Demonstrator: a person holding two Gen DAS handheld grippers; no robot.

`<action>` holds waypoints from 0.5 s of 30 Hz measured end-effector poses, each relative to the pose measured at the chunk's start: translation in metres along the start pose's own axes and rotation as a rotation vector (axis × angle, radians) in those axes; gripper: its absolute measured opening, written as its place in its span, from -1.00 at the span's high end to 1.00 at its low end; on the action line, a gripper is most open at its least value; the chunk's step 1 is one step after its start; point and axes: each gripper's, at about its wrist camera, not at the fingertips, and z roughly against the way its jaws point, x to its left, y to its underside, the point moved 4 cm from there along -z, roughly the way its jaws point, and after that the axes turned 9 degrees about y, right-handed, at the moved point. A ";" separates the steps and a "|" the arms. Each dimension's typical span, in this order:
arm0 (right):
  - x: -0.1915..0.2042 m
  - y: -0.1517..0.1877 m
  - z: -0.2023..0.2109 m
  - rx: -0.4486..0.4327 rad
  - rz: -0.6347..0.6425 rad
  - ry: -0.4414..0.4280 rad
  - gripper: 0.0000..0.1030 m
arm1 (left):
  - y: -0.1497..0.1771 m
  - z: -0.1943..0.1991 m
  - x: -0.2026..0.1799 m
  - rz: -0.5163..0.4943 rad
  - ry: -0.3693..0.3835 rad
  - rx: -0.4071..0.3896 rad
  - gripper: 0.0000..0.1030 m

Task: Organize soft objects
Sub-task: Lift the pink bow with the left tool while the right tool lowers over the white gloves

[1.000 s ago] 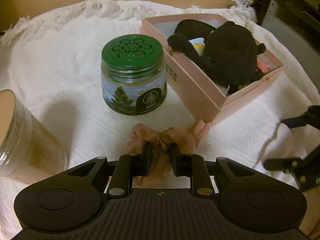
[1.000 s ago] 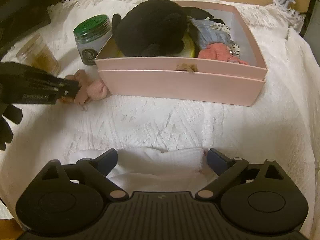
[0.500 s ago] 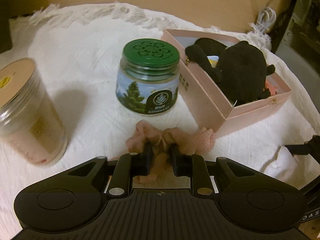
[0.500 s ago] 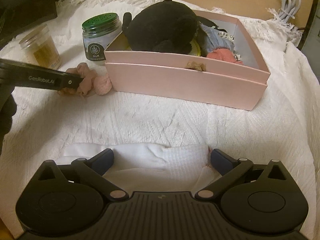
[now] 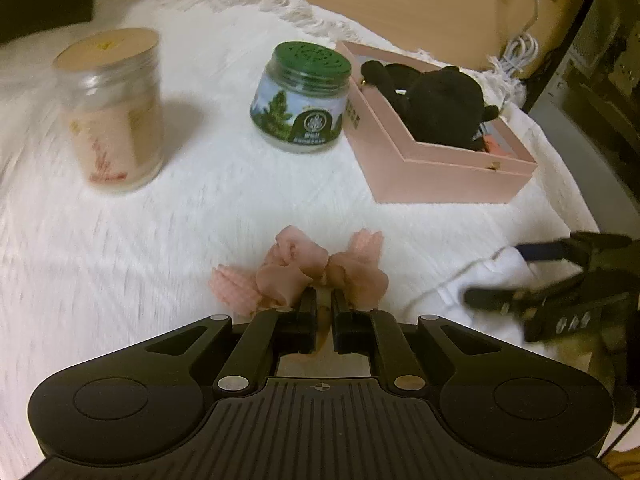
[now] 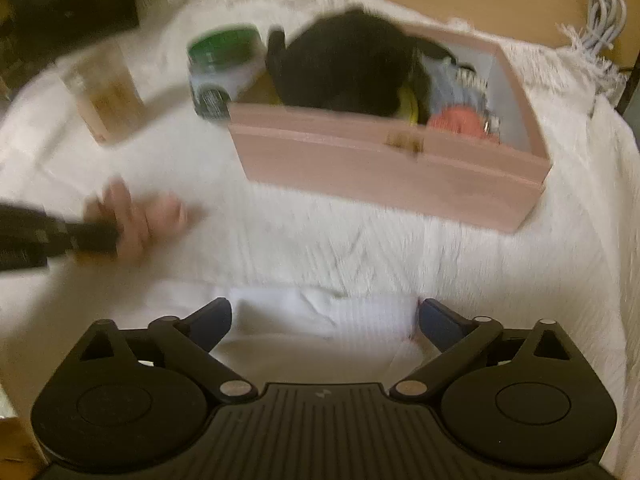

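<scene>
My left gripper (image 5: 323, 300) is shut on a pink fabric bow (image 5: 308, 276) and holds it above the white cloth, in front of the pink box (image 5: 440, 172). The bow also shows, blurred, in the right wrist view (image 6: 140, 220). The box (image 6: 380, 168) holds a black plush toy (image 5: 440, 104), a blue cloth (image 6: 452, 88) and a pink soft item (image 6: 456, 120). My right gripper (image 6: 324, 312) is open, its fingers either side of a folded white cloth (image 6: 320, 316) lying on the table. It shows at the right in the left wrist view (image 5: 520, 276).
A green-lidded jar (image 5: 304, 96) stands left of the box. A clear jar with a tan lid (image 5: 112, 112) stands further left. A white fringed cloth (image 5: 180, 220) covers the table. White cables (image 5: 516, 52) lie beyond the box by a dark cabinet.
My left gripper has pulled back and up from the box with the bow in it, so the box and jars look farther away. The right gripper stays open over the white cloth.
</scene>
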 end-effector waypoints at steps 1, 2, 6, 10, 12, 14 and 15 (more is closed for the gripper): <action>-0.003 -0.003 0.007 -0.021 0.001 -0.009 -0.94 | 0.003 0.003 -0.001 0.010 -0.001 -0.004 0.82; -0.006 -0.006 0.016 -0.043 0.006 -0.016 -0.94 | 0.004 0.005 -0.002 0.016 -0.005 -0.008 0.82; -0.022 -0.012 0.047 -0.104 0.032 0.018 -0.94 | 0.004 0.011 -0.005 0.022 -0.047 -0.032 0.81; -0.038 -0.004 0.061 -0.098 0.067 0.047 -0.94 | 0.003 0.017 -0.007 0.023 -0.071 -0.050 0.81; -0.041 0.004 0.065 -0.081 0.072 0.035 -0.94 | 0.003 0.016 -0.008 0.021 -0.074 -0.048 0.81; -0.040 0.012 0.066 -0.057 0.075 -0.006 -0.94 | 0.004 0.014 -0.010 0.020 -0.075 -0.041 0.81; -0.038 0.015 0.066 -0.051 0.078 -0.023 -0.94 | 0.004 0.013 -0.011 0.017 -0.077 -0.037 0.81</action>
